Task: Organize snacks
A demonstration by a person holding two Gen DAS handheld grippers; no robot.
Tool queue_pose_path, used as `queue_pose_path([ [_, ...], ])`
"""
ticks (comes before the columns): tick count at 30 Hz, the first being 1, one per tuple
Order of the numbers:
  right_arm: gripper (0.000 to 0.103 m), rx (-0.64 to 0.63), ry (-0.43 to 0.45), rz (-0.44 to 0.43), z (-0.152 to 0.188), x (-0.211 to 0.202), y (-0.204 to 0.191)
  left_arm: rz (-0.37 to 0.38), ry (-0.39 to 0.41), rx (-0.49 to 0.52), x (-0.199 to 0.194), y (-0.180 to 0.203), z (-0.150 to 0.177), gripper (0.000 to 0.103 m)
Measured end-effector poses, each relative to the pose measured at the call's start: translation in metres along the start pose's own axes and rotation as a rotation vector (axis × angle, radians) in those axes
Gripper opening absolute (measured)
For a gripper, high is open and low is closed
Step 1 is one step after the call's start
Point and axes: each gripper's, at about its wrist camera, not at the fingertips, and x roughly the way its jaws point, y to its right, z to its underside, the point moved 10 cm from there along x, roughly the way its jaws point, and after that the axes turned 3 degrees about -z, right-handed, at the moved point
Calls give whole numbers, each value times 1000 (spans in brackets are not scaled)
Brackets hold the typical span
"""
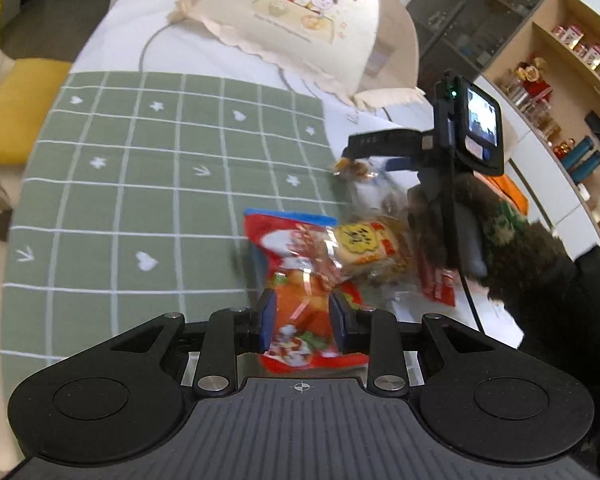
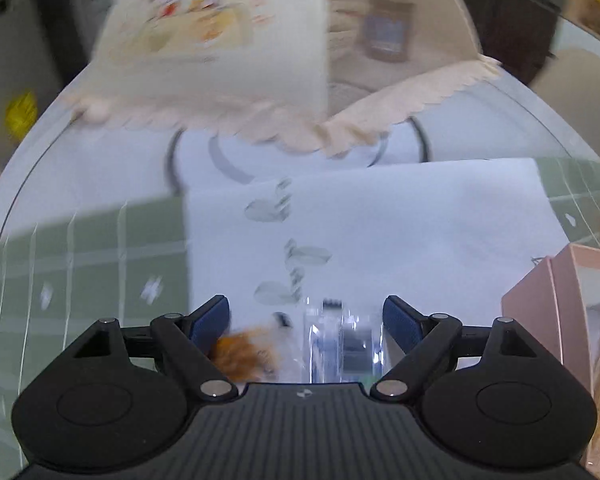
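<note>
In the left wrist view my left gripper [image 1: 302, 320] is shut on a red and orange snack bag [image 1: 296, 264], its blue pads pinching the bag's lower part above the green checked mat [image 1: 140, 200]. A yellow-labelled packet [image 1: 364, 246] lies against the bag's right side. My right gripper [image 1: 358, 156] hovers farther right over a clear packet [image 1: 360, 176]. In the right wrist view, which is blurred, my right gripper [image 2: 305, 320] stands open. The clear packet with orange pieces [image 2: 332, 344] lies between the pads [image 2: 210, 322] with gaps on both sides.
A beige fabric food cover [image 1: 292, 20] with a cartoon print stands at the back of the table. A white sheet with drawings [image 2: 400, 220] lies under the right gripper. A pink box [image 2: 540, 312] is at the right. Another red packet [image 1: 440, 288] lies beside a dark fuzzy sleeve [image 1: 516, 248].
</note>
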Motion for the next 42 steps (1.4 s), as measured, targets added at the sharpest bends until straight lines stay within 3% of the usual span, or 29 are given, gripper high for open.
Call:
queue_pose_path([
  [2,47,-45,-11,-40,10,-11,-13,9,-3,10,1,10,2,32],
  [3,44,-59,-26,-66,20,-20,-17,11,-4,12,2,15,3,32],
  [8,43,-136,-61,-160,75,-66,-28,13,-2,35,2,40,13,32],
  [12,42,-137,-56,-282,114,-117,-23,-3,-10,44,3,52,26,32],
  [13,45,-125,-25,-294,119,-133,-16,-5,-13,39,4,53,30,32],
  [15,61,-114,30,-287,128,-158,1,-5,-23,26,7,56,37,32],
  [16,74,-110,54,-270,132,-168,11,-5,-28,20,9,57,40,32],
  [17,78,-110,68,-244,136,-173,21,-6,-32,15,12,59,43,32],
  [21,78,-74,35,-133,140,-156,55,-6,-42,12,17,71,52,32],
  [25,78,83,-20,-164,134,-123,61,-3,-67,43,18,87,67,32],
  [28,83,98,28,-111,128,-106,52,-15,-80,70,19,95,74,32],
  [30,81,35,42,-58,127,-100,46,-16,-81,84,18,101,77,32],
  [32,57,-57,48,-58,131,-106,36,-12,-84,92,20,107,79,32],
  [34,53,-94,21,-89,141,-115,33,-8,-91,90,24,114,81,32],
  [38,53,-116,-11,-166,177,-143,36,-23,-100,65,38,121,83,32],
  [42,56,-112,-27,-303,212,-182,38,-11,-114,78,46,136,82,33],
])
